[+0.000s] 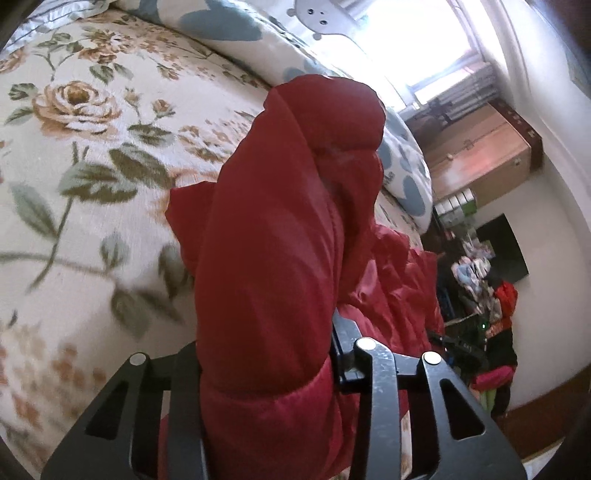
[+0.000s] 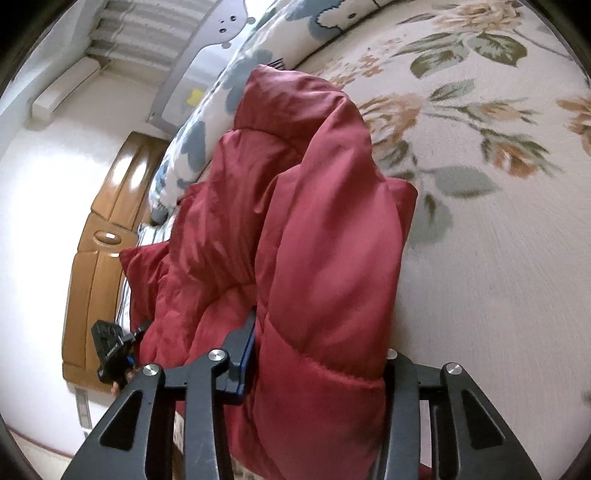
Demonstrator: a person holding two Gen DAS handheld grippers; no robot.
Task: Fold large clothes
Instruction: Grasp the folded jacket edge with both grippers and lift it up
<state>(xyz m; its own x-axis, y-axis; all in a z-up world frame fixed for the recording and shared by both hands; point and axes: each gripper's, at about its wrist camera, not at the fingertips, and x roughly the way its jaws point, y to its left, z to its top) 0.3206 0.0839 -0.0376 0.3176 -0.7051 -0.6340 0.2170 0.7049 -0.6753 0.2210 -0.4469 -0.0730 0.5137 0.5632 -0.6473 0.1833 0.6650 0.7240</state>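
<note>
In the middle of both wrist views, a padded red jacket (image 1: pixel 280 229) bulges up between the black jaws and hides most of what lies beyond. The left gripper (image 1: pixel 269 354) is clamped on a thick quilted fold of it, the fabric squeezed between the two fingers and standing up toward the top of the frame. The right gripper (image 2: pixel 317 354) is likewise clenched on a puffy fold of the jacket (image 2: pixel 314 240) (the pads themselves are buried in the cloth). The rest of the garment trails away in loose wrinkles, to the lower right in the left view and to the left in the right view, lying on a bedspread (image 1: pixel 85 155) printed with roses and green leaves. In the right view the left gripper (image 2: pixel 110 349) shows small at the lower left, at the jacket's edge. A pillow (image 1: pixel 236 33) with blue shapes lies along the top of the bed. A wooden cabinet (image 2: pixel 99 251) stands against the white wall at the left edge of the right view.
</note>
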